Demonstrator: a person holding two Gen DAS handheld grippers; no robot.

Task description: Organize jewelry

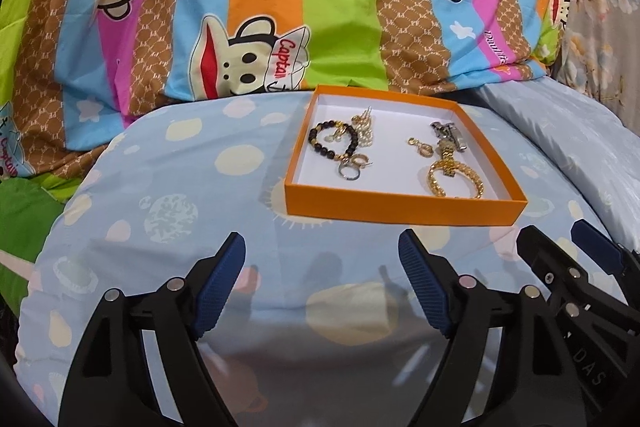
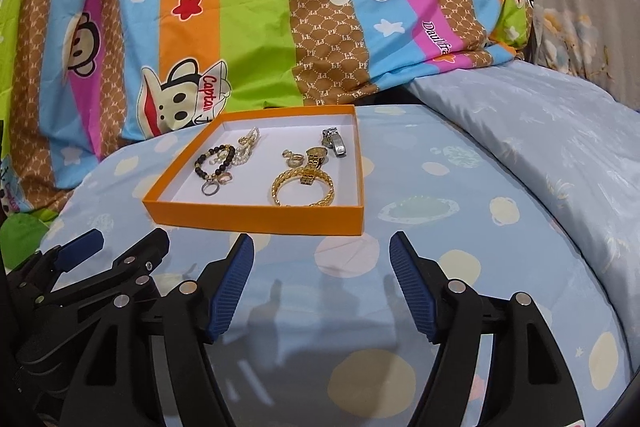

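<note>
An orange box lid with a white inside lies on a light blue patterned cushion. In it are a black bead bracelet, a pearl piece, small rings, a gold bangle, a gold watch and a silver clasp. My left gripper is open and empty, short of the box. My right gripper is open and empty, also short of it. Each shows in the other's view.
A bright striped cartoon-monkey duvet is heaped behind the box. A pale blue pillow lies to the right. The blue cushion curves down at its left and near edges.
</note>
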